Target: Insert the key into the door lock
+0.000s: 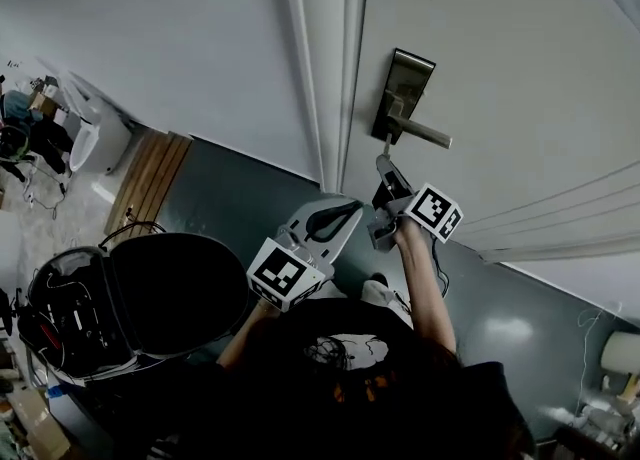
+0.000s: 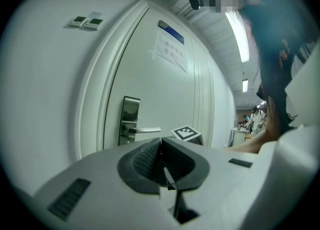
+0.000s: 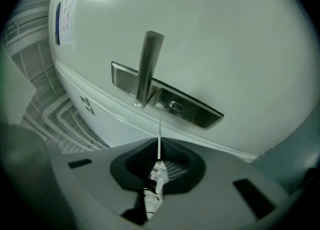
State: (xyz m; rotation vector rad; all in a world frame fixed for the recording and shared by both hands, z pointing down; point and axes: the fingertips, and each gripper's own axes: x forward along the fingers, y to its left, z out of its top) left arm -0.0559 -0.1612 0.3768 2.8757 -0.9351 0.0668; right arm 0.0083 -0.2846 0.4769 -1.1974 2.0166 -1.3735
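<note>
The right gripper point(image 3: 159, 158) is clenched on the key point(image 3: 159, 141), pinching its pale, whitish head between the dark ribbed pads. The key's blade shows edge-on as a thin, light metal sliver that sticks straight out ahead of the jaws. Its tip points at the steel lock plate point(image 3: 190, 110) on the door point(image 3: 225, 34). It sits just beside the small round keyhole point(image 3: 175, 105) and is not in it. The lever handle point(image 3: 148, 66) juts out from the plate above and ahead of the key.

The left gripper point(image 2: 161, 149) has its jaws pressed together with nothing between them. It hangs back beside the right gripper, and the lock plate lies well ahead of it.
</note>
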